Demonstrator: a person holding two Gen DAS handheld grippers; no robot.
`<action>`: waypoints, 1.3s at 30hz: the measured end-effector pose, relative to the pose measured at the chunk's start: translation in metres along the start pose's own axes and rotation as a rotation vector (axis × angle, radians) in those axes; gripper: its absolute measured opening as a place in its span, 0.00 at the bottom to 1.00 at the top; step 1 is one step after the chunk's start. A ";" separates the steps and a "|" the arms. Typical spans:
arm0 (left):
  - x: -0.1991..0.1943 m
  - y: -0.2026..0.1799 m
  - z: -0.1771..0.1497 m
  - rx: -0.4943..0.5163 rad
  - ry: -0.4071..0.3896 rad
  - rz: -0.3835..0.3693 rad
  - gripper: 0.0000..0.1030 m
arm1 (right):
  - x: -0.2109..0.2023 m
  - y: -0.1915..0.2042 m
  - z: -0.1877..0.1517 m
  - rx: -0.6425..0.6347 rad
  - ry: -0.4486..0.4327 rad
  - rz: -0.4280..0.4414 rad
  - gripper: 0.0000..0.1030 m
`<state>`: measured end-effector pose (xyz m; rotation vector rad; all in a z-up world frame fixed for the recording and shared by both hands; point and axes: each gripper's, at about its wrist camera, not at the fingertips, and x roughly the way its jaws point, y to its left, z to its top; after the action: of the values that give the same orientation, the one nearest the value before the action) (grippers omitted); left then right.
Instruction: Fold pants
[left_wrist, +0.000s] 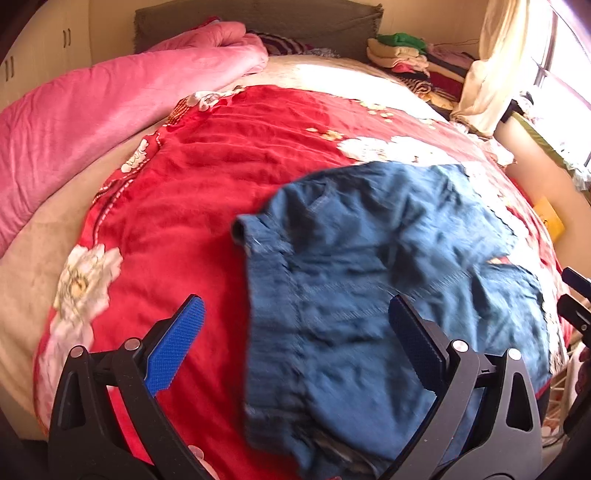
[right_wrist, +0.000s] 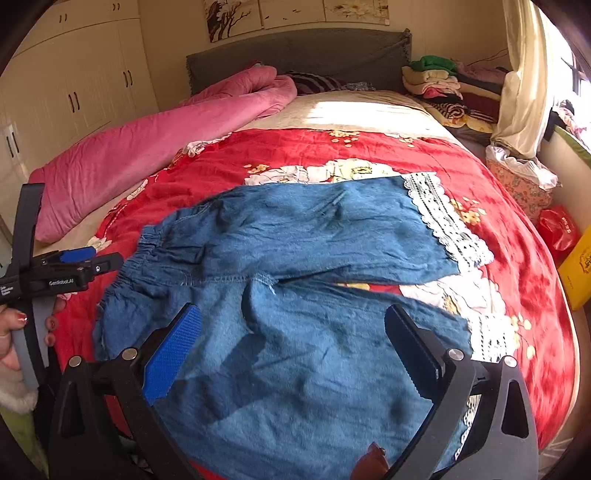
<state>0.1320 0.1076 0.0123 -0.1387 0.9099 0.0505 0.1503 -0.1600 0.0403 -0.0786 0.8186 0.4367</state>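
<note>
Blue denim pants (right_wrist: 295, 240) with white lace cuffs (right_wrist: 443, 218) lie spread flat on a red flowered bedspread (right_wrist: 517, 258), waistband to the left, legs to the right. My right gripper (right_wrist: 293, 350) hovers open over the near leg, nothing between its blue pads. In the left wrist view the pants (left_wrist: 369, 258) look blurred, and my left gripper (left_wrist: 295, 339) is open above the waistband end; its left finger is over the red cover. The left gripper (right_wrist: 77, 258) also shows at the left edge of the right wrist view, held by a hand (right_wrist: 11, 332).
A rolled pink quilt (right_wrist: 166, 144) lies along the bed's left side. Stacked folded clothes (right_wrist: 443, 85) sit at the far right by the grey headboard (right_wrist: 295, 55). A curtain (right_wrist: 524, 92), a flowered basket (right_wrist: 521, 184), a red bag (right_wrist: 557, 229) and a yellow box (right_wrist: 580, 266) stand to the right of the bed.
</note>
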 end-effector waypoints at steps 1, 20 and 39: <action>0.006 0.003 0.007 0.011 0.003 -0.002 0.91 | 0.005 0.000 0.007 -0.010 0.001 0.011 0.96; 0.120 0.019 0.070 0.155 0.092 -0.181 0.03 | 0.165 0.029 0.126 -0.367 0.198 0.126 0.96; 0.075 0.028 0.078 0.141 -0.029 -0.255 0.01 | 0.202 0.080 0.126 -0.657 0.242 0.288 0.04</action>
<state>0.2360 0.1454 -0.0023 -0.1215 0.8581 -0.2475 0.3254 0.0122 -0.0110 -0.6383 0.8992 0.9723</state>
